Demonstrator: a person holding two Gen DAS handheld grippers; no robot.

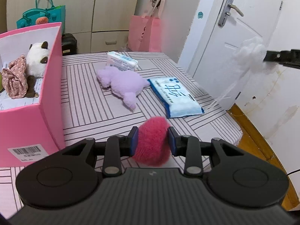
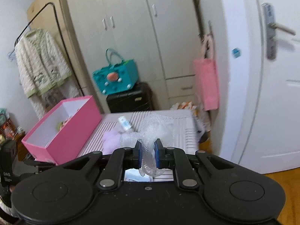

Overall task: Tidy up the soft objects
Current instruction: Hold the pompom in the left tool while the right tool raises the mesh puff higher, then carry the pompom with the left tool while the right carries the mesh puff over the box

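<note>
The left gripper (image 1: pixel 152 140) is clenched on a red pompom (image 1: pixel 152 140), held just above the striped bed (image 1: pixel 84 101); the right gripper (image 2: pixel 148 156) is clamped on a white mesh puff (image 2: pixel 155 129), lifted clear of the bed. Both seem mid-carry; next, each must swing over the pink box (image 1: pixel 50 97) and let go inside. The purple plush (image 1: pixel 121 82) and two wipe packs (image 1: pixel 174 95) wait on the bed.

Left gripper (image 1: pixel 153 140) & right gripper (image 2: pixel 148 154) both clamped, each holding sth soft.
</note>
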